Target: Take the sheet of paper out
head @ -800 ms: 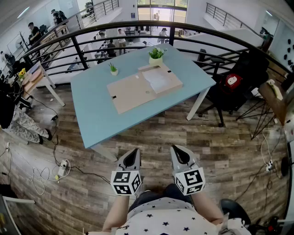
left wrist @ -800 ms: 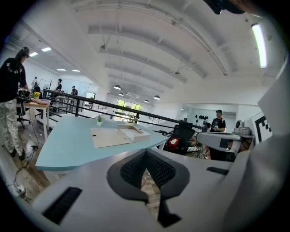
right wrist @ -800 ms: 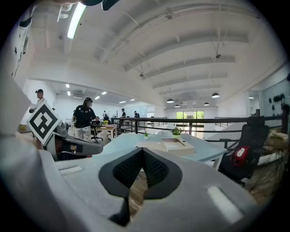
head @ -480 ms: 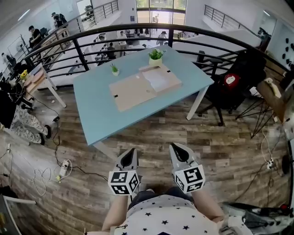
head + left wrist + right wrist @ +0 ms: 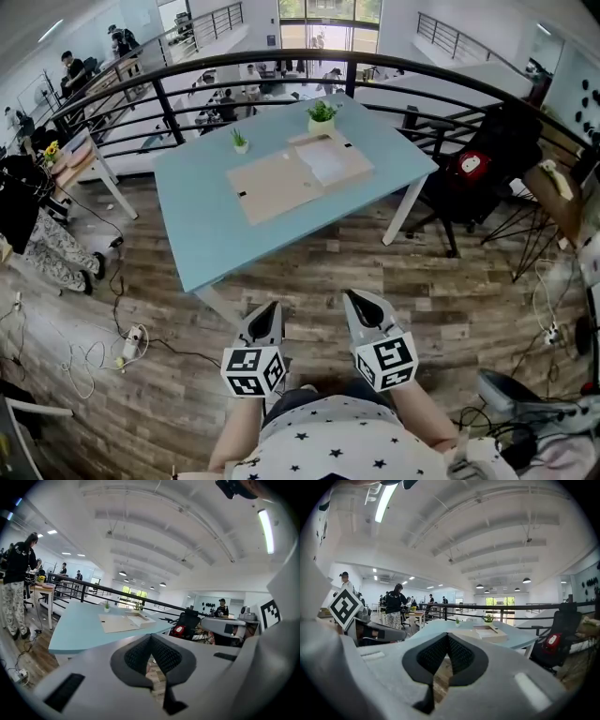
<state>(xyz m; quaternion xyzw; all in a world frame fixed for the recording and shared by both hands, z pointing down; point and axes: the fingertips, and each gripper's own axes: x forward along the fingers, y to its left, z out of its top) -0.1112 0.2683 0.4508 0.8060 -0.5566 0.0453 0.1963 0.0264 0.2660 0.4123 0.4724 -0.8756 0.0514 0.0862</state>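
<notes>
Inside the cardboard folder (image 5: 272, 183) on the surface (image 5: 202, 239), the sheet of paper (image 5: 325, 161) is lying: likely light, limp, best pinched at an edge. The left tool (image 5: 270, 314) and right tool (image 5: 356, 302) are hovering clenched, empty.

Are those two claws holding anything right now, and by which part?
Nothing is held. The left gripper and the right gripper are both shut and empty, away from the table.
</notes>
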